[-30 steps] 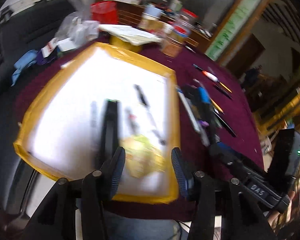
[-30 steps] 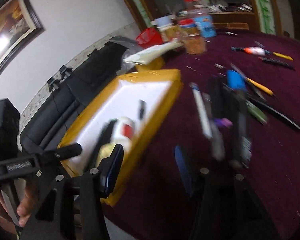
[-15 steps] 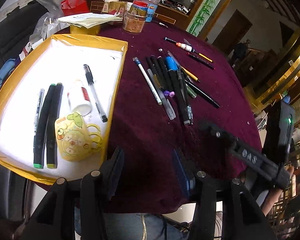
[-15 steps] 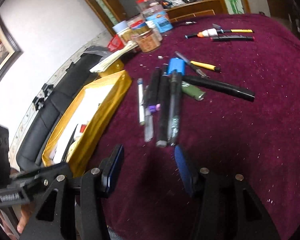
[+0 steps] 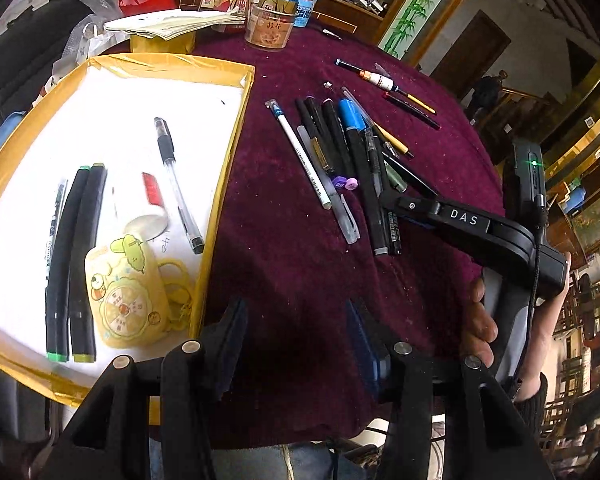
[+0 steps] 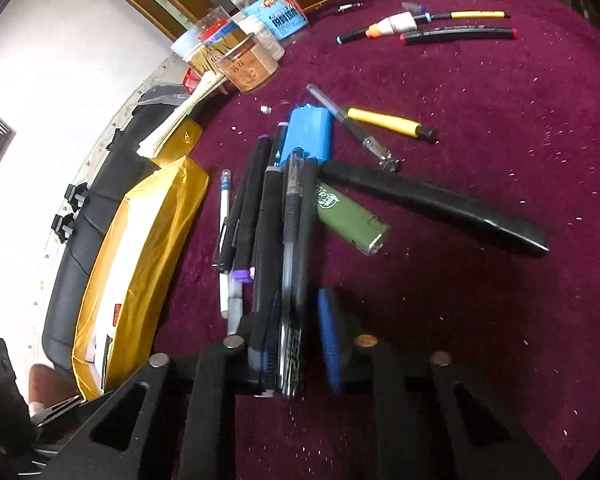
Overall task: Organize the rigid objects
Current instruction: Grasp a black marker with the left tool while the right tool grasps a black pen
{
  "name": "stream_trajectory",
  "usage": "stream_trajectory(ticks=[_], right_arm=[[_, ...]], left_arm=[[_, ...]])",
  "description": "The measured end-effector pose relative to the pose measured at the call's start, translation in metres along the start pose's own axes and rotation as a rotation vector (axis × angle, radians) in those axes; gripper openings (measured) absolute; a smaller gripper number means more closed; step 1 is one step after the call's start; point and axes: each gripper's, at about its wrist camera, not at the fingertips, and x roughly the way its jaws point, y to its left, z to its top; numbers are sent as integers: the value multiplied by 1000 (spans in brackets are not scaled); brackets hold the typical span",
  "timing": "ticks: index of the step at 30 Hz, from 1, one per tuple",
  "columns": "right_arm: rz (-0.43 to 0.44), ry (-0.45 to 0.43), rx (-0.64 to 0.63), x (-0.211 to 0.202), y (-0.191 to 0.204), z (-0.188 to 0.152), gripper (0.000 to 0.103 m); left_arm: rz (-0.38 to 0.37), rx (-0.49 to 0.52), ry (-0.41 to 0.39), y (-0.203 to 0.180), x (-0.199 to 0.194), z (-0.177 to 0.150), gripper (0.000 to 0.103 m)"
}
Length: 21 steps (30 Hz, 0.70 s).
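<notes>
The yellow tray (image 5: 236,128) on the desk (image 5: 300,248) holds markers (image 5: 74,260), a clear pen (image 5: 176,184) and a mug (image 5: 128,292). Left fingers (image 5: 296,332) gape empty; right fingers (image 6: 288,344) have just closed on pens (image 6: 292,248) from the pile beside the tray

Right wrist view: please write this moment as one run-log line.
right hand-held gripper: just closing on black pens | left hand-held gripper: open, empty, over cloth | yellow tray: partly filled
</notes>
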Motion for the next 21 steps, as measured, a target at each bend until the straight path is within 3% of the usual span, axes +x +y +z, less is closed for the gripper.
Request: stream_trajectory(ticks=[5,12,17,20,21], right_arm=[[34,-7,10,-7,-5,-4,9],[-122,-89,-34,-48,-15,-34,9],[-216,-118,-78,-53,-24,-50,9],[-283,-136,-139,-50,-13,-53,9],[-317,-140,-176,-47,-7,-55,9]], left_arm=[[-12,18,14,-10,4,4,53],[-42,88,42,-45,20,22,53],[-70,109,94,-67,58,57,52],[-38,95,111,-69,81,77,30],[-36,88,117,-69,89,82,30]])
